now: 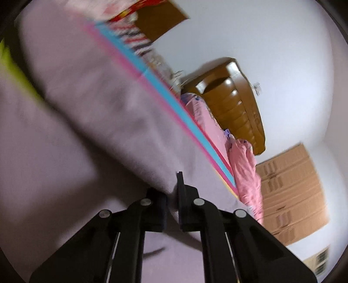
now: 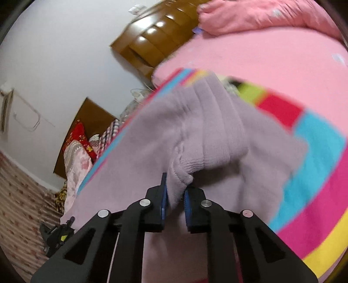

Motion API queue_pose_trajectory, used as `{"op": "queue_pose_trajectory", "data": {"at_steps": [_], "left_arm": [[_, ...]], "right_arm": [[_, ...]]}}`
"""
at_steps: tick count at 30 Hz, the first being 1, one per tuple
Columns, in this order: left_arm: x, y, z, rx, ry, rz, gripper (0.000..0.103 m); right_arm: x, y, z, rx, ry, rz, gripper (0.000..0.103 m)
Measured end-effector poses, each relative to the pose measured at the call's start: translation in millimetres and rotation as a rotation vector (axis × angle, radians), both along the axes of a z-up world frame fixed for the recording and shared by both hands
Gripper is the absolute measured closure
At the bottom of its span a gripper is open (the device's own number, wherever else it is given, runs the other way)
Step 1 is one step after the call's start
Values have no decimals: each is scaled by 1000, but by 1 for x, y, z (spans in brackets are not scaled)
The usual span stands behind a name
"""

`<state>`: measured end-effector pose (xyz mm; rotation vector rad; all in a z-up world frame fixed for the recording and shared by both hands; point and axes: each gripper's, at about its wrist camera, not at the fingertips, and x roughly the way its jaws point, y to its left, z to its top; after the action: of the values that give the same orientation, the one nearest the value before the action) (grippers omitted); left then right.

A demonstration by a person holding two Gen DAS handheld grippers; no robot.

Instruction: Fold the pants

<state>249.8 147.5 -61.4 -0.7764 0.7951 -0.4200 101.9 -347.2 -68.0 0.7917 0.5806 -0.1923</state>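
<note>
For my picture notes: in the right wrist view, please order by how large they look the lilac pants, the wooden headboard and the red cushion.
1. Lilac pants, largest, but nearest the camera, so partly inflated.
2. Wooden headboard.
3. Red cushion, smallest, and far off.

Both hand-held grippers (image 1: 173,204) (image 2: 175,202) clamped.

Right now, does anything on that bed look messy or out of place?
Nothing is spilled or damaged. The lilac pants are bunched and rumpled rather than flat on the striped blanket, because the right gripper is pinching a ribbed edge and the left gripper a fold. A pink quilt lies heaped near the headboard.
</note>
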Motion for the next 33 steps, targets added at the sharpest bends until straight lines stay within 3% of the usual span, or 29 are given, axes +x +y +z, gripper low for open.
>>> {"op": "queue_pose_trajectory", "data": {"at_steps": [3,7,9,11,13,16,18,22,27,29,31,33], "left_arm": [[0,-19,59,157,-112,-30,96],[-18,-28,125,190,-215,-47,96],[-51,-31,141,227,-284,-50,96],[-81,-32,123,208,-258,-63,95],[-104,-32,78,203,-171,-94,95],[-104,-38,10,217,38,-143,95],[-100,-34,-14,164,91,-127,95],[-96,-43,-12,188,79,-118,95],[-124,-36,27,223,-44,-93,95],[-133,-30,23,206,-34,-97,95],[-137,-35,6,231,11,-113,95],[-137,-31,-15,239,69,-104,95]], "right_arm": [[36,-16,53,-93,-59,82,91],[55,-33,118,-124,-188,124,91],[41,-36,123,-126,-229,147,91],[14,-43,102,-110,-222,153,91],[-17,-53,52,-40,-146,139,91],[-41,-55,-5,45,-25,109,91],[-51,-51,-30,47,31,90,91],[-55,-47,-22,11,20,94,91],[-71,-30,9,-42,-43,121,91],[-76,-36,-2,-44,-4,108,91],[-79,-49,-34,41,47,84,91],[-84,-54,-44,86,22,76,94]]}}
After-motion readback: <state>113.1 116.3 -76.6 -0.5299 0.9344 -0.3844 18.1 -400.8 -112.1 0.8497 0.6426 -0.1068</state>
